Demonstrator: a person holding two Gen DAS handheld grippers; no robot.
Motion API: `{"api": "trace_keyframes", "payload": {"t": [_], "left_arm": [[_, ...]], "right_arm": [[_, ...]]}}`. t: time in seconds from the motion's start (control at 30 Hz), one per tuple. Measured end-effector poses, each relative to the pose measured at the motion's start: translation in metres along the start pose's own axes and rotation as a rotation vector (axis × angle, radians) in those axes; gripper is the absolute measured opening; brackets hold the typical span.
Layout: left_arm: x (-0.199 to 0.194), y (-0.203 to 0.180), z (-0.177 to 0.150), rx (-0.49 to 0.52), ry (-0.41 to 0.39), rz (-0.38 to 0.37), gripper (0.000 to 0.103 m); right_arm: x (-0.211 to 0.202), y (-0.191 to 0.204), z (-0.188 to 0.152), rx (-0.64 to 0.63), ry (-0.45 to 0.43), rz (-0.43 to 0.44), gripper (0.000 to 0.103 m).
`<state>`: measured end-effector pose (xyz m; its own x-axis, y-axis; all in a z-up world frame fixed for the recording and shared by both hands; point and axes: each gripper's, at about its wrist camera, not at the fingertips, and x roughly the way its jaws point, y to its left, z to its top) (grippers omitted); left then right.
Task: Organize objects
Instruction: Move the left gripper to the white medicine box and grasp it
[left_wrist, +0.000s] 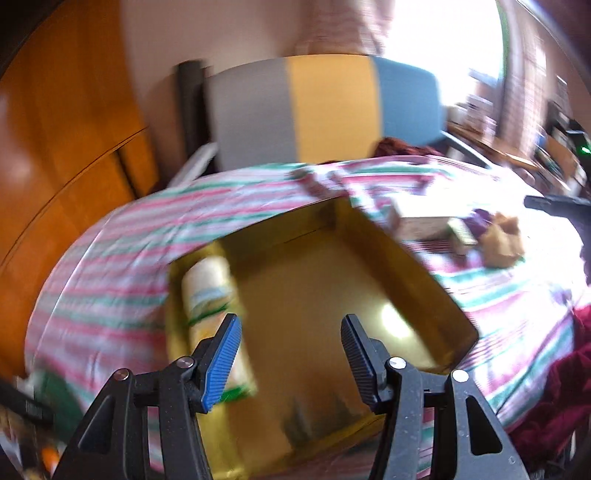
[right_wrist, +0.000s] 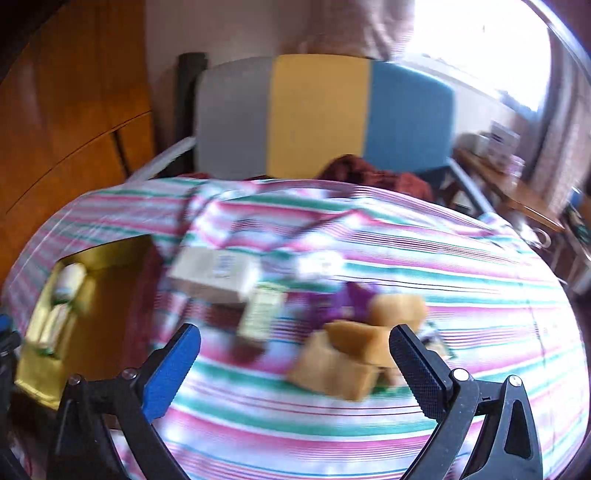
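Observation:
A yellow open box (left_wrist: 369, 243) lies on the striped bedspread; it also shows at the left of the right wrist view (right_wrist: 44, 376). A white and green bottle (left_wrist: 210, 291) lies along its left wall. My left gripper (left_wrist: 291, 328) is open and empty above the box. My right gripper (right_wrist: 295, 339) is open and empty over the bed, near a tan cardboard piece (right_wrist: 351, 358). Beyond it lie a white carton (right_wrist: 218, 277), a small green-labelled box (right_wrist: 262, 310) and a purple item (right_wrist: 351, 299). Both views are blurred.
The striped bedspread (right_wrist: 332, 417) covers the bed. A grey, yellow and blue headboard (right_wrist: 321, 114) stands behind it. A wooden wardrobe (left_wrist: 62, 129) is at the left. A dark red cloth (left_wrist: 554, 398) lies at the right. A cluttered desk (right_wrist: 517, 184) stands by the window.

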<state>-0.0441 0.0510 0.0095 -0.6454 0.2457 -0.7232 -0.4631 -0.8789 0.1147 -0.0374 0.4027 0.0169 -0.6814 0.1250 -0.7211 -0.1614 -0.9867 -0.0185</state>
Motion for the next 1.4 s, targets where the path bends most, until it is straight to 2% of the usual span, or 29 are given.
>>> {"api": "trace_keyframes", "payload": {"t": [0.13, 0.23, 0.3, 0.37, 0.43, 0.63, 0.73, 1.0, 1.2, 1.23, 1.33, 1.4], "left_arm": [[0.012, -0.042, 0.033, 0.193, -0.007, -0.078, 0.057], [0.026, -0.080, 0.055, 0.372, -0.020, -0.111, 0.059], [0.036, -0.100, 0.066, 0.461, -0.017, -0.131, 0.065], [0.053, -0.120, 0.078, 0.544, -0.002, -0.182, 0.072], [0.068, -0.133, 0.088, 0.594, 0.015, -0.201, 0.079], [0.121, -0.167, 0.108, 0.758, 0.116, -0.230, 0.085], [0.145, -0.174, 0.113, 0.830, 0.155, -0.226, 0.085], [0.183, -0.189, 0.124, 0.943, 0.219, -0.251, 0.085], [0.203, -0.201, 0.124, 0.968, 0.250, -0.284, 0.085], [0.206, -0.202, 0.124, 0.961, 0.256, -0.287, 0.075], [0.202, -0.201, 0.117, 0.895, 0.248, -0.309, 0.056], [0.198, -0.196, 0.119, 0.819, 0.248, -0.313, 0.050]], "right_arm": [[0.006, -0.062, -0.010, 0.121, -0.030, -0.072, 0.103], [0.013, -0.099, -0.025, 0.246, -0.037, -0.070, 0.103], [0.022, -0.116, -0.032, 0.321, 0.004, -0.060, 0.103], [0.023, -0.122, -0.032, 0.344, 0.009, -0.045, 0.103], [0.020, -0.120, -0.031, 0.340, -0.005, -0.032, 0.103], [0.014, -0.119, -0.032, 0.354, -0.015, 0.018, 0.103], [0.018, -0.120, -0.032, 0.365, 0.001, 0.032, 0.103], [0.025, -0.121, -0.034, 0.369, 0.032, 0.067, 0.103], [0.025, -0.126, -0.035, 0.388, 0.035, 0.068, 0.103], [0.026, -0.127, -0.035, 0.390, 0.035, 0.066, 0.103], [0.027, -0.130, -0.035, 0.401, 0.039, 0.060, 0.103], [0.025, -0.134, -0.035, 0.415, 0.029, 0.048, 0.103]]}}
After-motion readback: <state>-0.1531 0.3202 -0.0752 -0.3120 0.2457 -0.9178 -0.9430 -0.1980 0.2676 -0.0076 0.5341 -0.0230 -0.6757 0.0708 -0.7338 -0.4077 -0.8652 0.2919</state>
